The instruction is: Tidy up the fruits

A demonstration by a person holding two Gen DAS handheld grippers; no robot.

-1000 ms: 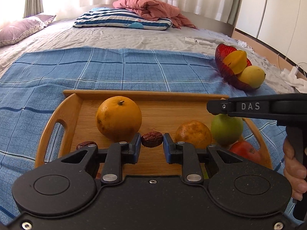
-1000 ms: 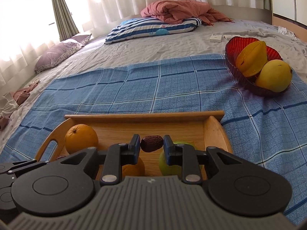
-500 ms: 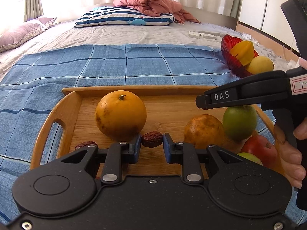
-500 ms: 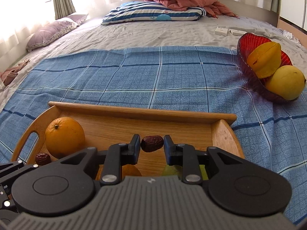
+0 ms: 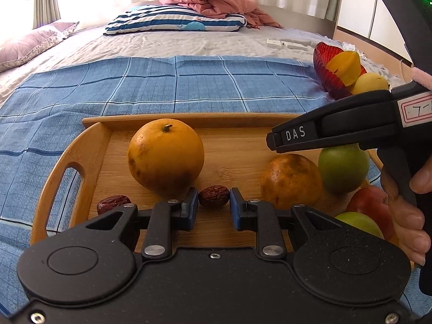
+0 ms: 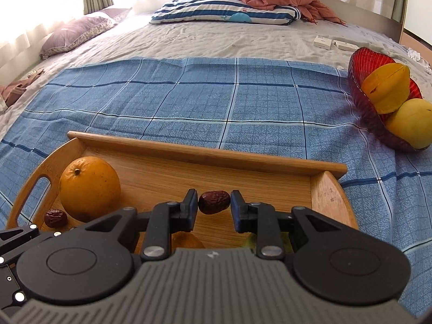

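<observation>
Right now the left gripper [image 5: 213, 205] is pinching a wrinkled red date [image 5: 213, 196] between its blue pads [image 5: 192, 207], jaws nearly closed on it, just above the floor of the wooden tray [image 5: 89, 156]. Likewise, the right gripper [image 6: 214, 207] is carrying a second date [image 6: 214, 202] between its jaws, which are opening; that date is touching the left pad, with a thin gap showing at the right one.

Spreading outward, a large orange [image 5: 165, 156] is sitting just behind the left gripper, and a loose date [image 5: 113, 203] is lying beside it near the tray's handle. To the right a blotchy orange fruit [image 5: 291, 181], a green apple [image 5: 343, 170] and a red apple [image 5: 370, 202] are crowding together. Beyond, on the blue checked cloth [image 6: 189, 100], a red bowl [image 6: 361, 81] is holding a starfruit [image 6: 386, 87] and a yellow fruit [image 6: 410, 122].
</observation>
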